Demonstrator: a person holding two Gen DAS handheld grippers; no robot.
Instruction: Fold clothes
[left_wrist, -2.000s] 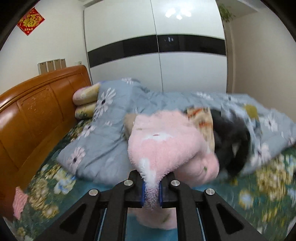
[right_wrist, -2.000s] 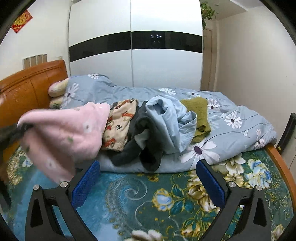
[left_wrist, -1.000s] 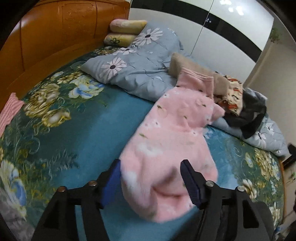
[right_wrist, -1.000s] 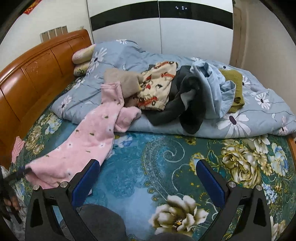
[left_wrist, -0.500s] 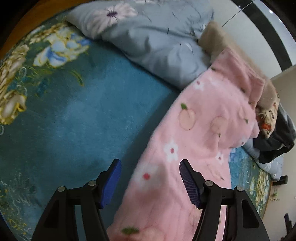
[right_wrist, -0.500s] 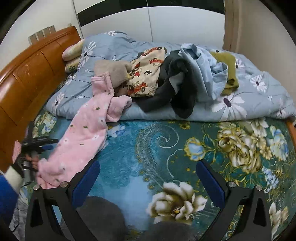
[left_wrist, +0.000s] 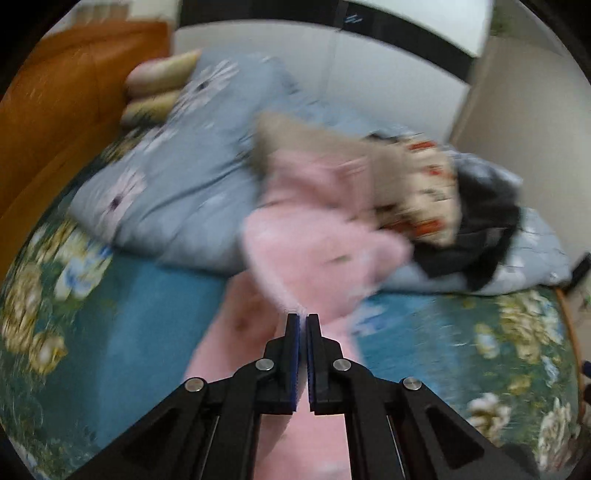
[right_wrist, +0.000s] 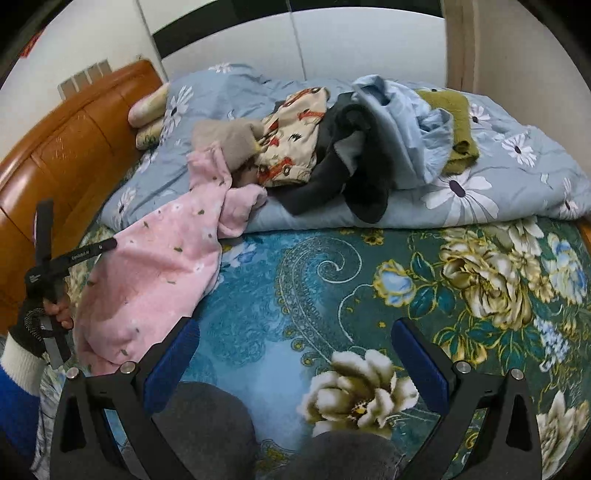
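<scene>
A fluffy pink garment lies stretched from the grey quilt down onto the teal floral bedspread. In the blurred left wrist view my left gripper is shut on a raised fold of the pink garment. The left gripper also shows at the far left of the right wrist view, at the garment's edge. My right gripper is open and empty, low over the bedspread.
A pile of clothes lies on the grey floral quilt: a tan piece, a cream car-print piece, a dark garment, a light blue shirt, an olive piece. A wooden headboard stands left. Dark-trousered knees are below.
My left gripper was open over the flat pink garment; now it is shut on a fold and lifted, the view tilting up. The right gripper has stayed open, moving slightly closer.
</scene>
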